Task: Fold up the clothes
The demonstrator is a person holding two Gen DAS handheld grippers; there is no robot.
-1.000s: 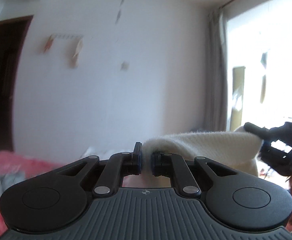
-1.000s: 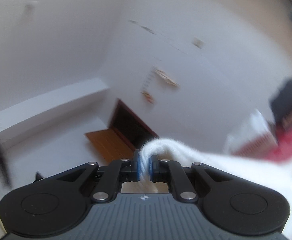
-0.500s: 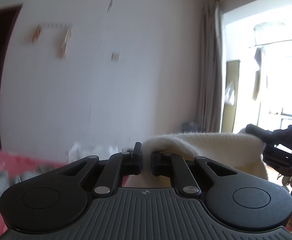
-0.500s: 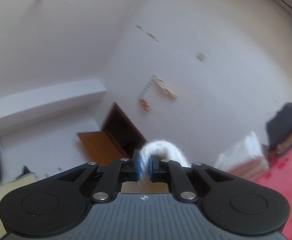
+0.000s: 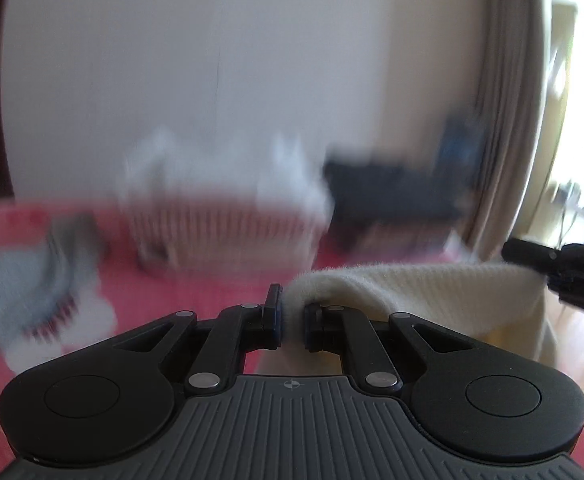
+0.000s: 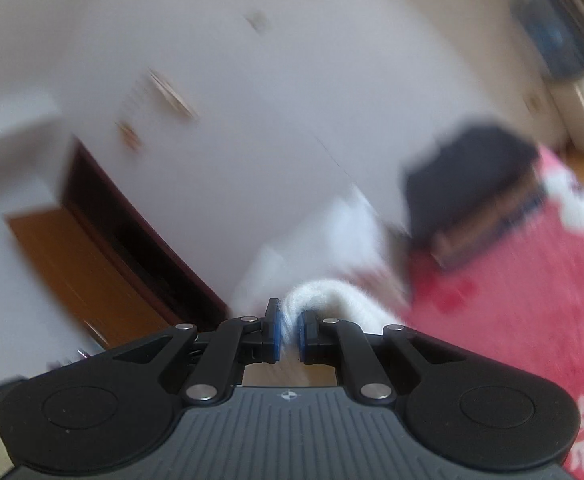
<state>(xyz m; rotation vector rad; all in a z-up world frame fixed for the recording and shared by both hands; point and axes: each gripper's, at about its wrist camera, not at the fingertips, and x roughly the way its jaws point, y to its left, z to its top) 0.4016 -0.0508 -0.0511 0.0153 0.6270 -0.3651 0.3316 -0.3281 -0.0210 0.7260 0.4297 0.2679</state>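
The cream garment (image 5: 424,292) is a soft, fuzzy ribbed knit, looks like wool or fleece, matt all over. Both the left gripper (image 5: 290,322) and right gripper (image 6: 287,332) are matt black plastic with shiny metal rivets, a ribbed grey plastic base, and blue rubbery-looking pads. The bed (image 5: 211,296) has a matt pink cloth cover, and the door (image 6: 71,264) looks like smooth brown wood.

White wall (image 5: 219,60), bright curtained window (image 5: 572,100)

One cream ribbed knit garment (image 5: 432,292); two black two-finger grippers, left (image 5: 292,322), right (image 6: 287,330); one grey crumpled cloth (image 5: 23,284).
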